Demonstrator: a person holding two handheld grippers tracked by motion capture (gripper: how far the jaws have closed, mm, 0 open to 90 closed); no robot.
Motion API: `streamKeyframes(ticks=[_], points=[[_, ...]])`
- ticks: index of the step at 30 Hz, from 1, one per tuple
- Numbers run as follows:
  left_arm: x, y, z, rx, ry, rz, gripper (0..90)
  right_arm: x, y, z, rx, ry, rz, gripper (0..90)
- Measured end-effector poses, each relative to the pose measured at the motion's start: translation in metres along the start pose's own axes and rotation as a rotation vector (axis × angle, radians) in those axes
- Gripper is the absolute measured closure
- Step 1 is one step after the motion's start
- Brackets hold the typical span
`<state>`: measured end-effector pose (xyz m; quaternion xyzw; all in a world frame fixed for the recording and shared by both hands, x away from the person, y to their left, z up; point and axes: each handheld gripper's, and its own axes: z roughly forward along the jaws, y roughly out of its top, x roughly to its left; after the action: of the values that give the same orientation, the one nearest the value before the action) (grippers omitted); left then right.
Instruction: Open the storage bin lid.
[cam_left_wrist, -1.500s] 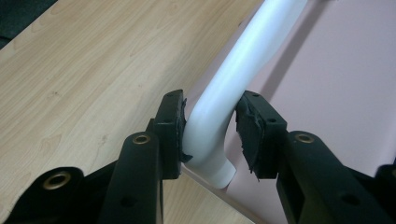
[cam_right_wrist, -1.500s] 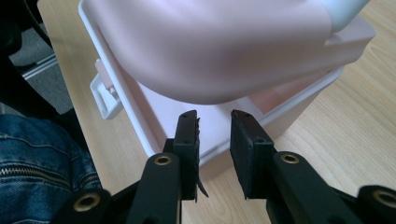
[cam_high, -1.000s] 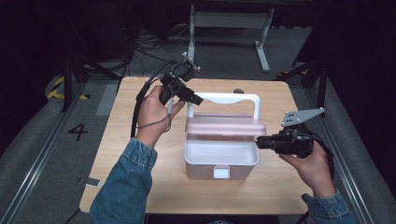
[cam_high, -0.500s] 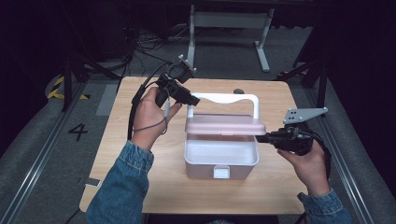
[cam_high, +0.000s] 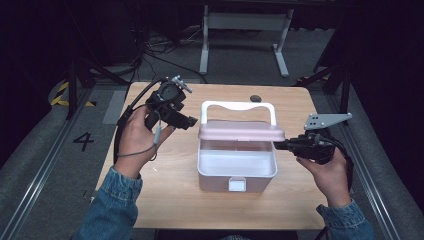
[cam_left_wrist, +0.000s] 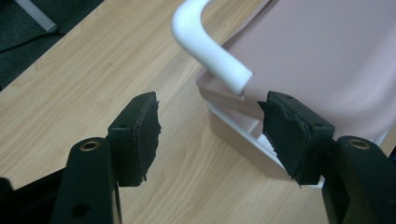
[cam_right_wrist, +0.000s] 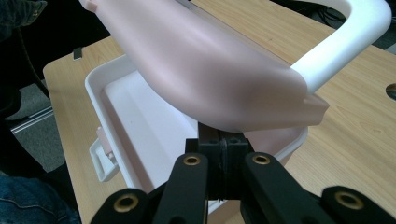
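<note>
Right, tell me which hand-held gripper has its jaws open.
The left hand-held gripper: its pads stand apart, nothing between them. The right hand-held gripper is shut under the pink lid.

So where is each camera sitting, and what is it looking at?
High view: above the person's side, looking down on the table; both forearms, left gripper, right gripper.
Left gripper view: rides that gripper; open jaws face the box and white handle.
Right gripper view: shut jaws under the raised pink lid.
All three share the box.
</note>
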<state>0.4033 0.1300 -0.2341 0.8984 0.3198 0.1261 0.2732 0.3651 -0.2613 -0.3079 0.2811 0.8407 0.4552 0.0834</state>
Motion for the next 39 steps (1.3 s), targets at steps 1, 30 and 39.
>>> streamKeyframes(ticks=[1, 30, 39], points=[[0.000, -0.003, -0.001, 0.003, 0.001, 0.009, 36.2, 0.000, 0.000, 0.000, -0.004, 0.000, 0.003, 89.9], [-0.041, -0.001, 0.025, -0.041, -0.041, 0.243, 38.1, -0.007, 0.007, -0.006, -0.036, 0.014, 0.038, 88.4], [-0.043, 0.004, 0.026, -0.102, -0.023, 0.252, 42.6, -0.008, 0.007, -0.006, -0.040, 0.014, 0.041, 86.9]])
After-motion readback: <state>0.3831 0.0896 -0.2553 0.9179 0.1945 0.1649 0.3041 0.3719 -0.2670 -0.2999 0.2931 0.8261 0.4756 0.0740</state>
